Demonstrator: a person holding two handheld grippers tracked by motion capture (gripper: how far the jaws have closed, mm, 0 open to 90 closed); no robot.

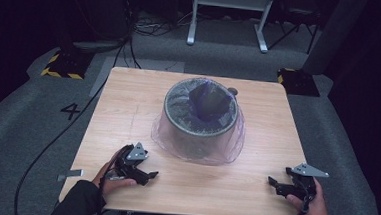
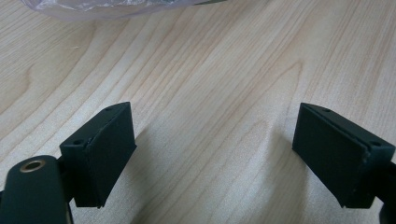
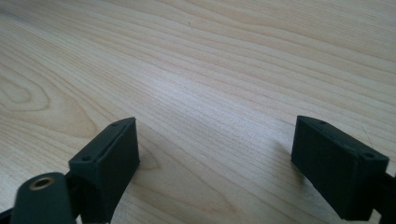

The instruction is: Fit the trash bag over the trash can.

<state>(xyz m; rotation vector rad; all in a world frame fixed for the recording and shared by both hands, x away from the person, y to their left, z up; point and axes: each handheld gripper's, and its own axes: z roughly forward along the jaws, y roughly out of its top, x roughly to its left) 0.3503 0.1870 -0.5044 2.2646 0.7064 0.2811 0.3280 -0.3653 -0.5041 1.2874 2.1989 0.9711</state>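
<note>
A round grey bin (image 1: 201, 119) lined with a thin clear plastic bag (image 1: 228, 149) stands in the middle of the wooden table (image 1: 123, 108); a dark crumpled lump (image 1: 209, 101) lies inside it. My left gripper (image 1: 150, 175) rests low on the table near the front left, a hand around it. In the left gripper view its jaws stand wide apart with bare wood between them (image 2: 215, 158), and the bag's edge (image 2: 98, 7) shows at the top. My right gripper (image 1: 274, 185) sits near the front right corner, open over bare wood (image 3: 215, 163).
The table's front edge (image 1: 182, 210) runs just behind both grippers. Grey carpet surrounds the table, with a black cable (image 1: 56, 134) trailing on the left, a white frame (image 1: 229, 14) and yellow-striped bases (image 1: 63, 65) at the back.
</note>
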